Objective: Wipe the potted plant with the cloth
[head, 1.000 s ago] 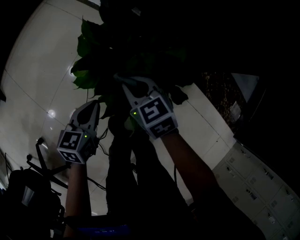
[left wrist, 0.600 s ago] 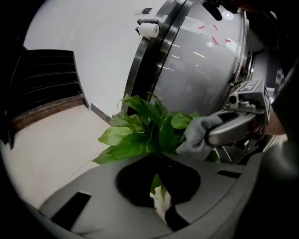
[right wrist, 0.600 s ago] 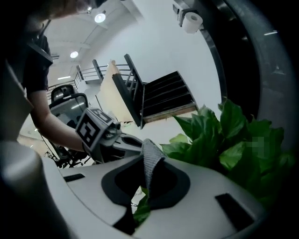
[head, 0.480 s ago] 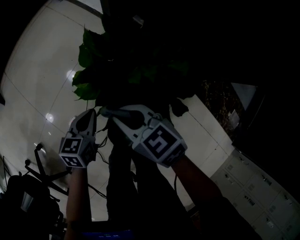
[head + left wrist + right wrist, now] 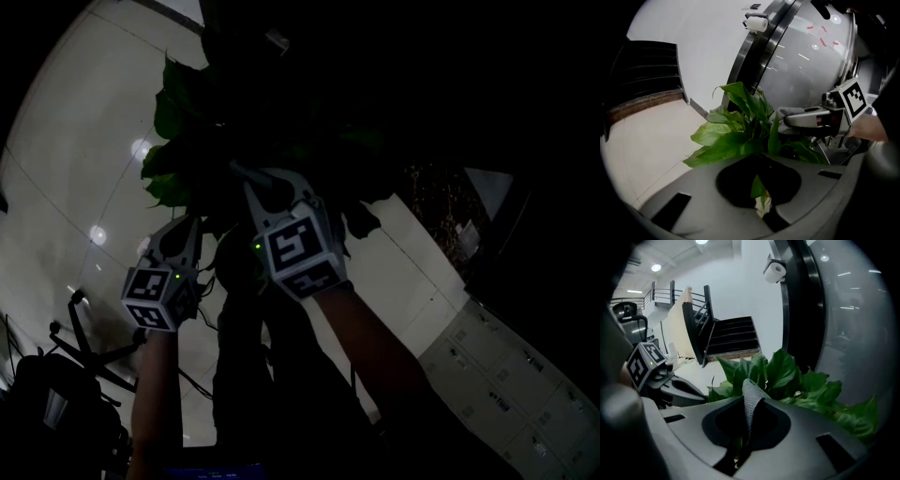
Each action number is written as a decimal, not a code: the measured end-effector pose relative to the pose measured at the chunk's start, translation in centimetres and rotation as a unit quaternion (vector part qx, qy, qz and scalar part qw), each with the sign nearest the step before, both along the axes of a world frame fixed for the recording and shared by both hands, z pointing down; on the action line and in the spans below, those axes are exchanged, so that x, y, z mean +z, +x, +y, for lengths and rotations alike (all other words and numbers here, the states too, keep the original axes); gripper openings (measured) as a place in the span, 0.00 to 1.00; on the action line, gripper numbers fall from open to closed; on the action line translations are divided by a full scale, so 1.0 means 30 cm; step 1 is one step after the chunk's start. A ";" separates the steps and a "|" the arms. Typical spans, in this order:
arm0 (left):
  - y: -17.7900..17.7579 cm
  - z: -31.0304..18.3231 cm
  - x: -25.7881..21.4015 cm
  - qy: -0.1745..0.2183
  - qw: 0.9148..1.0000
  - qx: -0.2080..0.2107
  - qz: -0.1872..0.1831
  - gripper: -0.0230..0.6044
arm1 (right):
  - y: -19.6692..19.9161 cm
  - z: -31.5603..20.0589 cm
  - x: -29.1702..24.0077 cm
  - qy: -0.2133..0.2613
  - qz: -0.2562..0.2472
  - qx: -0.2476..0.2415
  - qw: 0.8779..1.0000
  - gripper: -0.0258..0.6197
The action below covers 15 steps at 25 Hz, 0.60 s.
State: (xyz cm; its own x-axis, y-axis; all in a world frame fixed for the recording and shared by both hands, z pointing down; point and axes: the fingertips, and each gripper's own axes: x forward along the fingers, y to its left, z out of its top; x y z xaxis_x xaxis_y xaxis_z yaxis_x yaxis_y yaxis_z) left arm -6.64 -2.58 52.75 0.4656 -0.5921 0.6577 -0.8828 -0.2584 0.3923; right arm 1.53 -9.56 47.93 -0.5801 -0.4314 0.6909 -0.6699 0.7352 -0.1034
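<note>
The potted plant (image 5: 736, 136) shows as broad green leaves ahead of both grippers; its pot is hidden. My left gripper (image 5: 761, 206) is shut on a small leaf (image 5: 758, 187) low on the plant. My right gripper (image 5: 743, 446) is shut on a grey cloth (image 5: 751, 404), which stands up between its jaws against the leaves (image 5: 783, 373). In the left gripper view the right gripper (image 5: 801, 119) presses the cloth (image 5: 785, 113) onto the foliage from the right. The head view is dark: the left gripper (image 5: 178, 234) sits below the leaves (image 5: 173, 155), the right gripper (image 5: 258, 183) among them.
A curved glass wall with a dark metal frame (image 5: 811, 56) rises behind the plant, with a white camera (image 5: 756, 22) mounted above. A dark staircase (image 5: 733, 336) lies further back. Pale floor tiles (image 5: 75, 141), a chair base (image 5: 84, 328) and drawer cabinets (image 5: 506, 375) surround me.
The right gripper with the cloth swung down and to the left across the leaves, then came back up into the foliage. The left gripper has barely moved.
</note>
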 end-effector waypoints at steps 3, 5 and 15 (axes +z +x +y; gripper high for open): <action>0.020 0.000 0.010 -0.006 1.000 0.011 0.008 0.01 | -0.062 0.065 0.076 -0.024 0.011 -0.046 0.999 0.08; 0.045 -0.001 0.018 -0.010 0.999 0.022 0.021 0.01 | -0.112 0.120 0.093 -0.046 0.004 -0.086 0.995 0.08; 0.067 0.024 -0.026 -0.030 0.995 0.043 0.089 0.01 | 0.023 0.116 -0.141 -0.081 -0.072 -0.074 0.991 0.08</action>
State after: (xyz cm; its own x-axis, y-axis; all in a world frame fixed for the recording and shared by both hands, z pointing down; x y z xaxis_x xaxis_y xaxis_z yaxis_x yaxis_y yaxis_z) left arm -4.64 -1.85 51.96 0.6253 -0.5070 0.5933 -0.7733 -0.3003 0.5584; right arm 2.22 -6.09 43.69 -0.7271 -0.2233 0.6492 -0.5250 0.7902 -0.3161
